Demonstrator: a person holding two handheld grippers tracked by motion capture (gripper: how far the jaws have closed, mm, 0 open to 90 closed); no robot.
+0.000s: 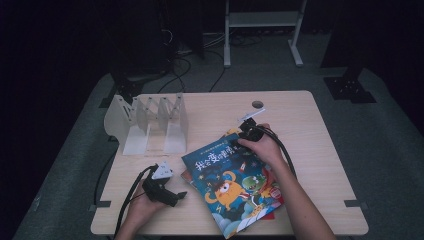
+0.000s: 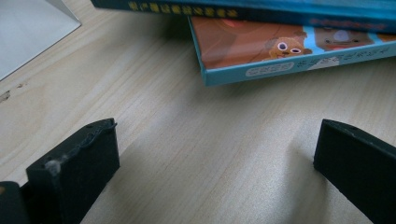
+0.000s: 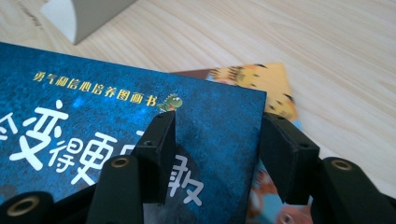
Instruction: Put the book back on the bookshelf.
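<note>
High view: the right tool (image 1: pixel 248 126) is bearing down at the far corner of the blue picture book (image 1: pixel 231 186), which is lying on top of a stack of books near the tabletop's (image 1: pixel 310 130) 5 o'clock. The right forearm is reaching in diagonally, wrist bent over the corner. The left tool (image 1: pixel 176 196) is resting low at 7 o'clock, the hand beneath it, pointing at the stack.

Left gripper view: its jaws are standing wide apart over bare wood, the lower book (image 2: pixel 280 51) lying ahead at 12 o'clock.

Right gripper view: the jaws are parted, straddling the blue cover's corner, clamped on nothing. Risk: closing now could pinch only the cover and crease it, or drag the whole stack askew, since nothing is steadying the books.
</note>
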